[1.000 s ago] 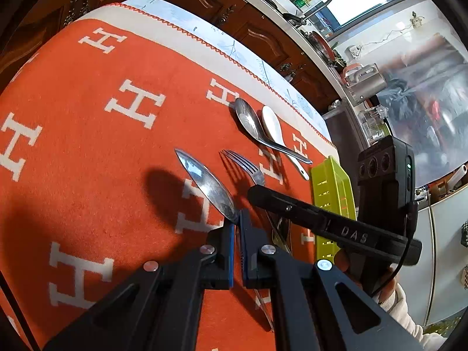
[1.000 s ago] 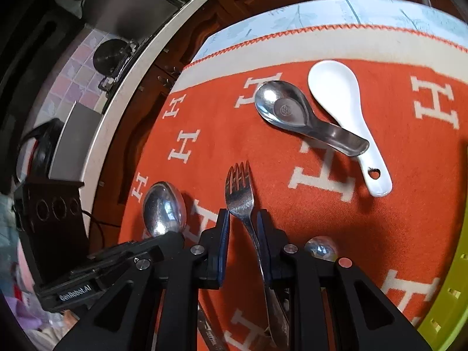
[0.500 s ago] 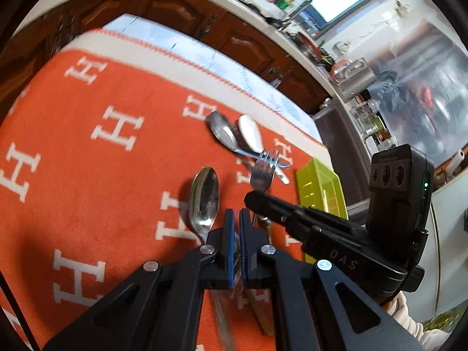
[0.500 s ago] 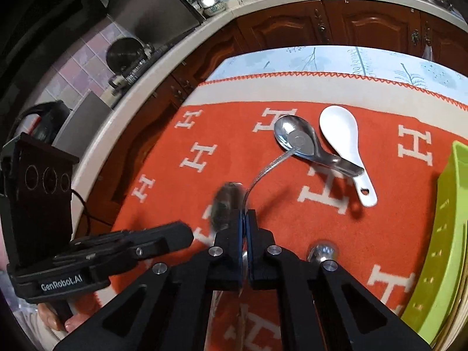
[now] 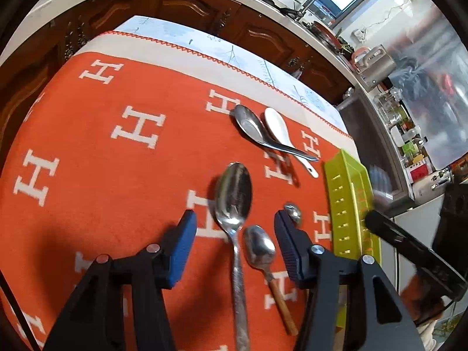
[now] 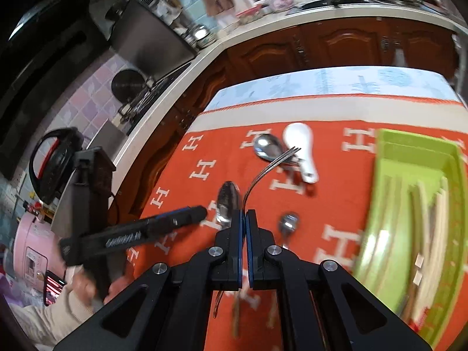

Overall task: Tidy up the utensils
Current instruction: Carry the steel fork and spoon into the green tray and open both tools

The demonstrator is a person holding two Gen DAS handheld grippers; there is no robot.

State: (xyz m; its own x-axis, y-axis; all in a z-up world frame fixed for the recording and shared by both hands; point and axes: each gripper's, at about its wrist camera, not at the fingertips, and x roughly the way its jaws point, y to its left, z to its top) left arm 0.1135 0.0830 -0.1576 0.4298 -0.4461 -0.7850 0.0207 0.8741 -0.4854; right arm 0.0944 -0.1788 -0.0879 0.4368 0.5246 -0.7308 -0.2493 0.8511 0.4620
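Observation:
My left gripper (image 5: 235, 229) is open above the orange cloth, with a large steel spoon (image 5: 234, 196) lying between its fingers and a small wooden-handled spoon (image 5: 260, 248) beside it. A small round spoon bowl (image 5: 292, 212) lies by the right finger. My right gripper (image 6: 243, 219) is shut on a steel fork (image 6: 269, 166) and holds it in the air, tines pointing away. A steel soup spoon (image 5: 248, 122) and a white ceramic spoon (image 5: 278, 125) lie side by side farther off. The green utensil tray (image 6: 409, 204) sits to the right.
The orange cloth with white H marks (image 5: 102, 161) covers the table. Wooden cabinets (image 5: 190, 8) and a kitchen counter stand beyond the far edge. The tray holds chopsticks (image 6: 435, 219). The left gripper's body (image 6: 131, 234) shows at the left of the right wrist view.
My left gripper opened and let go of the large spoon, which now lies on the cloth. My right gripper closed on the fork and lifted it toward the tray side.

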